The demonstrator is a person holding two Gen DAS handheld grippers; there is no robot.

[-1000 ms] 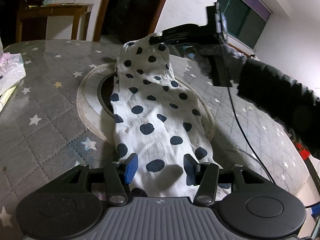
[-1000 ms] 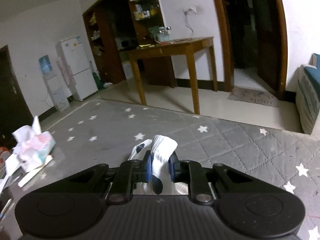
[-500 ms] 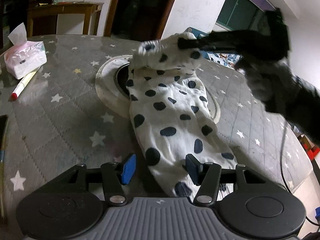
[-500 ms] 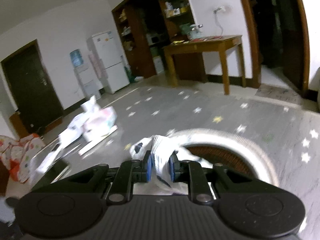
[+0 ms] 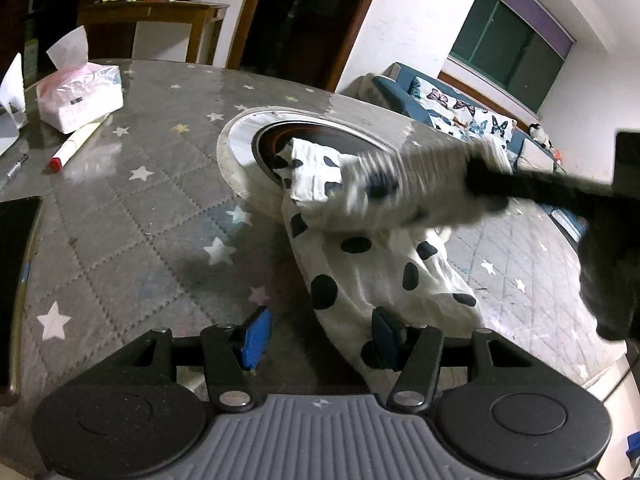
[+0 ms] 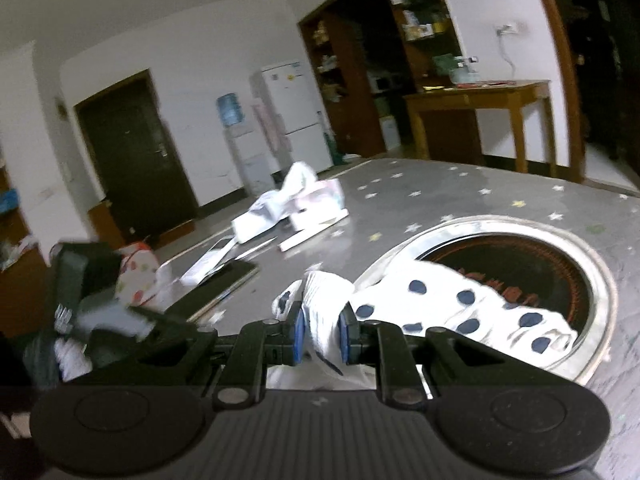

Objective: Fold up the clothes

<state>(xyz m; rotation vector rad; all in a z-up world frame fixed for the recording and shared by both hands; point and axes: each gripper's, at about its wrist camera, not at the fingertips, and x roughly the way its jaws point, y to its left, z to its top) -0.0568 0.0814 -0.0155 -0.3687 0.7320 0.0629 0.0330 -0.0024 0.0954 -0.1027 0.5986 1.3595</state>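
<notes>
A white garment with dark polka dots (image 5: 376, 256) lies on the grey star-patterned table (image 5: 140, 208), its far end over the round burner ring (image 5: 244, 136). My left gripper (image 5: 318, 334) is open, its blue pads either side of the garment's near end. My right gripper (image 6: 322, 338) is shut on the garment's ribbed end (image 6: 324, 316) and holds it raised; in the left wrist view it shows blurred at the right (image 5: 472, 172), carrying the cloth over the lower layer.
A pink tissue pack (image 5: 78, 96), a red-capped marker (image 5: 78, 146) and a dark phone (image 5: 16, 264) lie on the table's left side. A wooden side table (image 6: 480, 116), a fridge (image 6: 288, 108) and a sofa (image 5: 460, 112) stand beyond.
My right gripper has swung the garment's far end up and back toward me, doubling it over. The left gripper has shifted left, staying open at the near end.
</notes>
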